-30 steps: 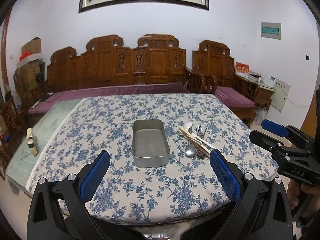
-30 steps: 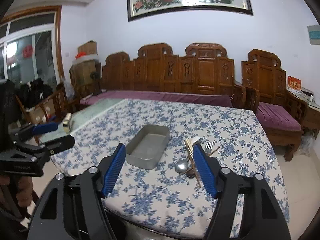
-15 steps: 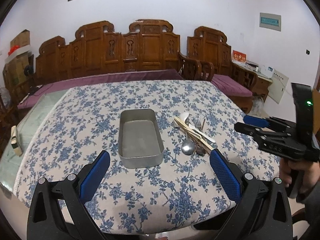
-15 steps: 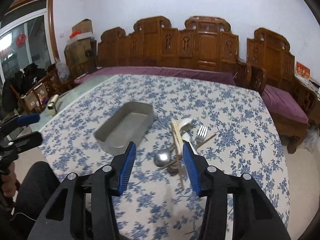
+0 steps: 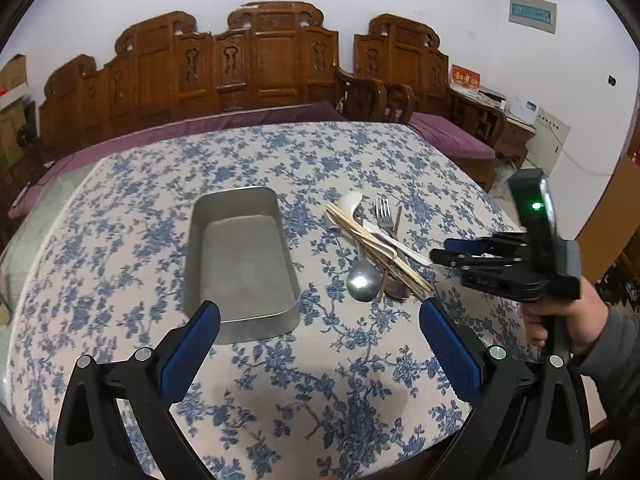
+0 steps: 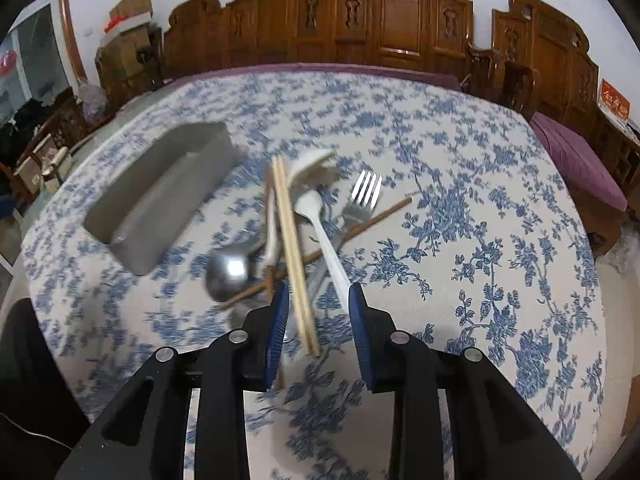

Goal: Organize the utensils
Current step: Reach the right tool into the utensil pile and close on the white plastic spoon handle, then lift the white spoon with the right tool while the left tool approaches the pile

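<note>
An empty metal tray (image 5: 240, 256) sits mid-table. To its right is a pile of utensils: pale chopsticks (image 5: 360, 232), a fork (image 5: 384, 212) and a metal spoon (image 5: 363, 280). My left gripper (image 5: 317, 312) hangs open above the cloth, in front of the tray, holding nothing. My right gripper (image 6: 318, 290) hovers low over the near end of the pile with its jaws closing. The pale chopsticks (image 6: 290, 232) run between its fingers, and no pad presses on them. A white plastic spoon (image 6: 316, 216) ends beside the right pad. The tray (image 6: 152, 208) lies to the left.
A blue floral cloth covers the table (image 5: 120, 240), whose near edge curves just below my grippers. A carved wooden bench (image 5: 260, 60) with purple cushions stands behind it. A person's hand (image 5: 568, 320) holds the right gripper's handle. Boxes (image 6: 124, 20) are stacked at the back left.
Both grippers have come forward and down toward the table. The right gripper's jaws have narrowed a lot, and it has moved from the table's edge to over the utensil pile.
</note>
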`<state>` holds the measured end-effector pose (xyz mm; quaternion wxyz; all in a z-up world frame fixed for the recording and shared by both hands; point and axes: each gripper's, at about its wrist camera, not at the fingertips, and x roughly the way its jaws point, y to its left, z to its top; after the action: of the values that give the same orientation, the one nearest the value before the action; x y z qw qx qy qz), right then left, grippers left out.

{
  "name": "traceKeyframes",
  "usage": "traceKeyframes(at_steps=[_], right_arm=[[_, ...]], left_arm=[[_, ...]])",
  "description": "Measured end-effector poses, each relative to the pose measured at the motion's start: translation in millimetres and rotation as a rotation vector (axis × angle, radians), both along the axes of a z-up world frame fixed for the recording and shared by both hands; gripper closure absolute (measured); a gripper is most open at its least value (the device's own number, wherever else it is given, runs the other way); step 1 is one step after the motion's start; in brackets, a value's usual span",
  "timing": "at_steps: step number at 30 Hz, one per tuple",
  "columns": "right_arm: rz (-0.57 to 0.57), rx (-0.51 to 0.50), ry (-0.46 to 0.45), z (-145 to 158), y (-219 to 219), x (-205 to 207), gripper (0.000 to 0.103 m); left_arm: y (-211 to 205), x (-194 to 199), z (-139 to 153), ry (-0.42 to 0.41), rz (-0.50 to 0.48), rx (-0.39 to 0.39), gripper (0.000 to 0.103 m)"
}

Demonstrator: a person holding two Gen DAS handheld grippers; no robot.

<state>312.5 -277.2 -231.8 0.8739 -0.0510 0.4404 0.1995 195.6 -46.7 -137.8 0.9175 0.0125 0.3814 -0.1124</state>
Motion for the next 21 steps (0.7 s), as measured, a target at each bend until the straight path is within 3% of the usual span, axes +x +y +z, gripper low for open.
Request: traceKeyframes(at_steps=[11, 14, 16, 21], right_arm=[[0.024, -0.058, 0.073, -41.3, -0.7, 33.0, 0.07], [0.042, -0.094, 0.058, -42.9, 1.8, 33.5, 0.073], [0.054, -0.096, 0.067, -42.4, 0.2, 33.2, 0.085], [0.085, -0.063, 0.115, -40.8, -8.0, 32.4, 0.086]], left_arm=[[-32.0, 36.1, -16.4, 0.056, -0.044, 0.015, 0.006], [-43.0, 46.2, -19.8, 0.074, -0.051, 0.023, 0.008], [-50.1, 51.3, -21.6, 0.075, -0.056, 0.033, 0.008], [-70.4, 71.5, -33.9, 0.105, -0.061, 0.064, 0.01]])
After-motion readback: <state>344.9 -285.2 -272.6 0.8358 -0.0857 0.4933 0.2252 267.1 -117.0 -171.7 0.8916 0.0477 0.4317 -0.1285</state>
